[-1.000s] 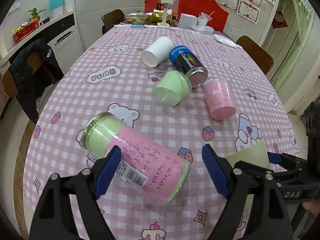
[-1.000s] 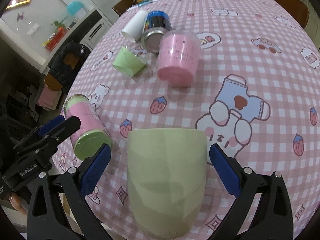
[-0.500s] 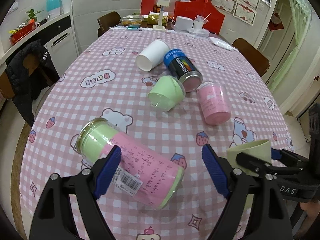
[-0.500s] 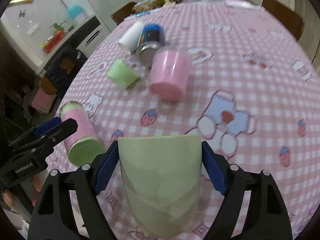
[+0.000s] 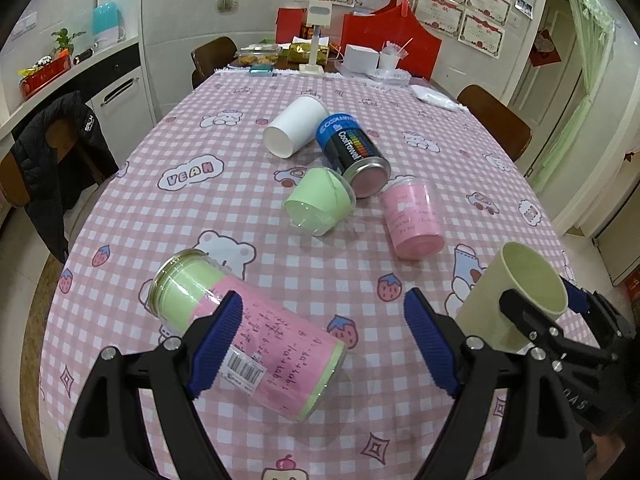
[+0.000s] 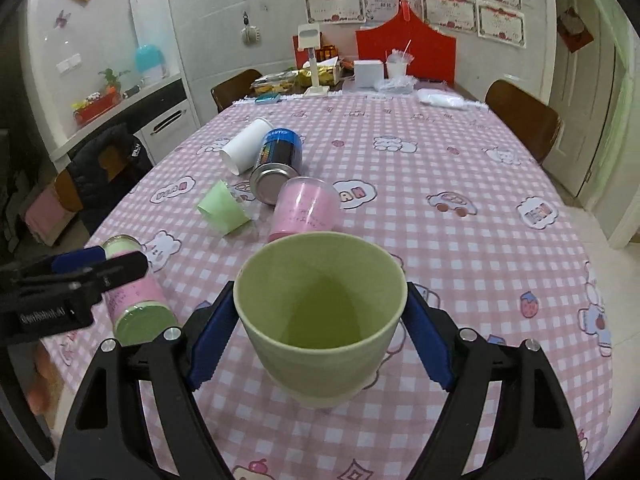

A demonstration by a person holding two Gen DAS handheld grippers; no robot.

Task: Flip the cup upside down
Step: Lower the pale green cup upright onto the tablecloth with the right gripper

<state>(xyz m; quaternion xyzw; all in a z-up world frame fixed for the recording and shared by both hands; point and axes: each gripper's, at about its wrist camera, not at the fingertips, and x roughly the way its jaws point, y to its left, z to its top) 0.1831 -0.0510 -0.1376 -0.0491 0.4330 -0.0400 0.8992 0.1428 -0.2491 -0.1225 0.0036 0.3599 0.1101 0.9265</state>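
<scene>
Two blue-padded fingers of the right gripper (image 6: 320,320) pinched a pale green cup (image 6: 320,304) by its side walls just below the rim, holding it clear above the near edge of the pink checked tablecloth (image 6: 460,208), its open mouth tilted up toward the camera. Seen from the left wrist view, the cup (image 5: 516,300) hung at an angle with its base lower than its mouth. The left gripper (image 5: 320,344) hovered with its jaws spread wide and holding nothing, above a pink-and-green labelled jar (image 5: 248,336) lying on its side.

Empty, and apparently thin-walled plastic or paper, the cup looked light and fairly stiff, though a hard squeeze might dent the wall. Its smooth tapered sides seemed liable to slip toward the narrower base, so a hold high on the wall near the rim, as shown, appeared the safer purchase for turning it over. Nearby lay a white paper cup (image 5: 296,132), a blue can (image 5: 352,152), a small green cup (image 5: 320,200) and a pink cup (image 5: 412,220).
</scene>
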